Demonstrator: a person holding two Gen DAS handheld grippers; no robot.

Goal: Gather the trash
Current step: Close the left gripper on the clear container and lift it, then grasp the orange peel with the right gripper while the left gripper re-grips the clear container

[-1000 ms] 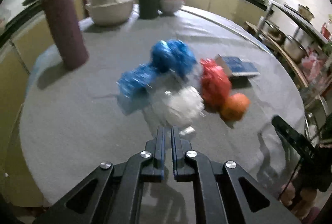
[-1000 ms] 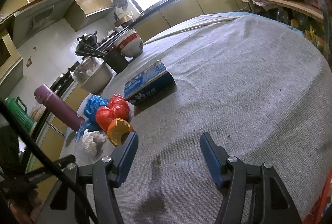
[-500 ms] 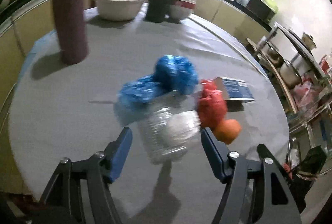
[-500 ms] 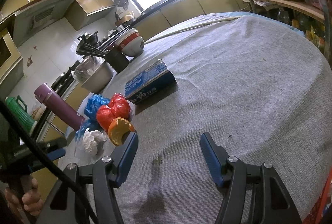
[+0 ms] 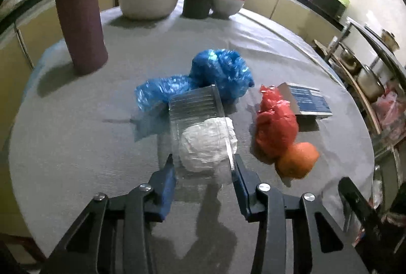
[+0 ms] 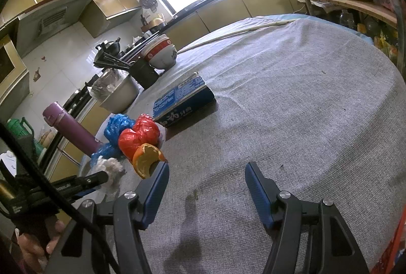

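The left gripper (image 5: 203,167) has its jaws apart on either side of a clear tub (image 5: 198,116) that lies tilted on the grey cloth (image 5: 76,147); whether the blue pads (image 5: 167,182) touch its walls I cannot tell. A white wad (image 5: 206,143) sits inside the tub at its near end. Just beyond the tub lie two blue bags (image 5: 220,73), one to the far right and one to the left, both touching it or nearly so. To the right, a red bag (image 5: 275,124) leans on an orange peel (image 5: 297,159), with a blue box (image 5: 308,101) just behind them. A maroon flask (image 5: 80,17) stands upright at the far left, well apart from the trash. Bowls (image 5: 147,0) and a dark cup (image 5: 196,2) stand at the far edge.

The right gripper (image 6: 206,187) hangs over bare cloth with its jaws wide apart and nothing between them. In its view the trash pile lies to the left, the peel just beside its left finger (image 6: 154,192).
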